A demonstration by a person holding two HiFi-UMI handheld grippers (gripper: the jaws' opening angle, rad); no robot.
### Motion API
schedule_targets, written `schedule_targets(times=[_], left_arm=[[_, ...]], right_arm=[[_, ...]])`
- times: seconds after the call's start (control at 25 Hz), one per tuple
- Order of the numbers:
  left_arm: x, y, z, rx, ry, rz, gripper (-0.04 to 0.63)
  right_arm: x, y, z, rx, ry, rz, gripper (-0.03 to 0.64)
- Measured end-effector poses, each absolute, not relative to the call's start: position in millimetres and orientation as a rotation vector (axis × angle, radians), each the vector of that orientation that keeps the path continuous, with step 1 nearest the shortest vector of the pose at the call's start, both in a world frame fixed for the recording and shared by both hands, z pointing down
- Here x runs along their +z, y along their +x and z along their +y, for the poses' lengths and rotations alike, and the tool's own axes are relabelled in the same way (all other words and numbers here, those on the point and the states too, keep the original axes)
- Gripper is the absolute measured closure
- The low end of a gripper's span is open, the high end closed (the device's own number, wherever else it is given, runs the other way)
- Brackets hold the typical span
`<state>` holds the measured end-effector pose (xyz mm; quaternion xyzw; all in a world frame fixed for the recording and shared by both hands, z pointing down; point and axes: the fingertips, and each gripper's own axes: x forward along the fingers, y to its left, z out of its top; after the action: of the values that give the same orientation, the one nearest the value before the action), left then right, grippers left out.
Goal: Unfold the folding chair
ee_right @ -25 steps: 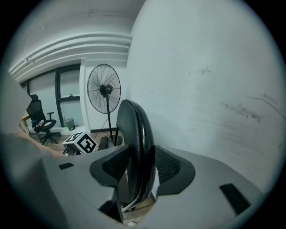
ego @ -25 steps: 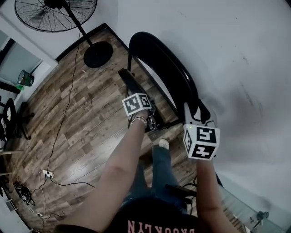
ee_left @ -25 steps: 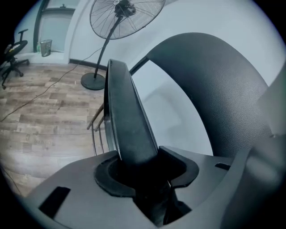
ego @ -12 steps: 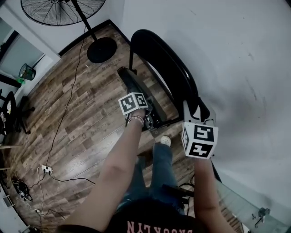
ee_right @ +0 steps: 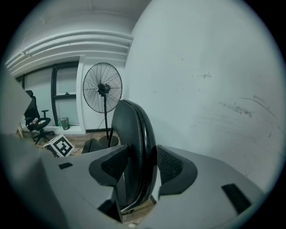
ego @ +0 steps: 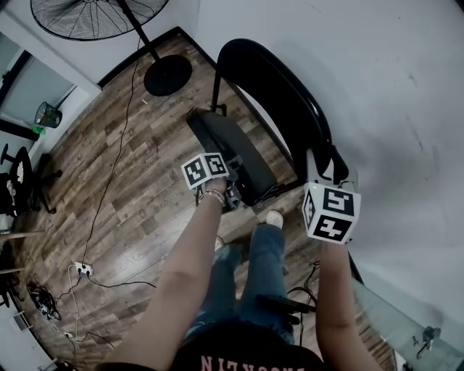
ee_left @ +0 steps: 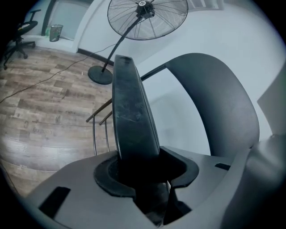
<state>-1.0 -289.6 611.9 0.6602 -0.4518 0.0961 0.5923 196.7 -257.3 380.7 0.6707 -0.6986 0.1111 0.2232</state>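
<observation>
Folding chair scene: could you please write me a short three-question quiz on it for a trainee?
1. True or false: the left gripper is shut on the seat.
2. The fan stands on: A the wood floor; B a table; C the seat.
3. Which black panel stands nearest the white wall?
Key: 1 true; 2 A; 3 the backrest.

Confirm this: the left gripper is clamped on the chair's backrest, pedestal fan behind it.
Wrong part: the left gripper is clamped on the chair's seat, not the backrest, as the left gripper view shows. The pedestal fan does stand behind it.
</observation>
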Motion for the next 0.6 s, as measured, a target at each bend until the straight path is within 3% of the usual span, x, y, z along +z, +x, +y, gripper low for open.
schedule_targets(times=[0.6], left_arm=[[634.5,-56.4,-253.7,0.141,1.453,-0.943,0.422]], right_arm=[[388.2,175.0,-245.3,0.317,1.908,-1.899,0.411]])
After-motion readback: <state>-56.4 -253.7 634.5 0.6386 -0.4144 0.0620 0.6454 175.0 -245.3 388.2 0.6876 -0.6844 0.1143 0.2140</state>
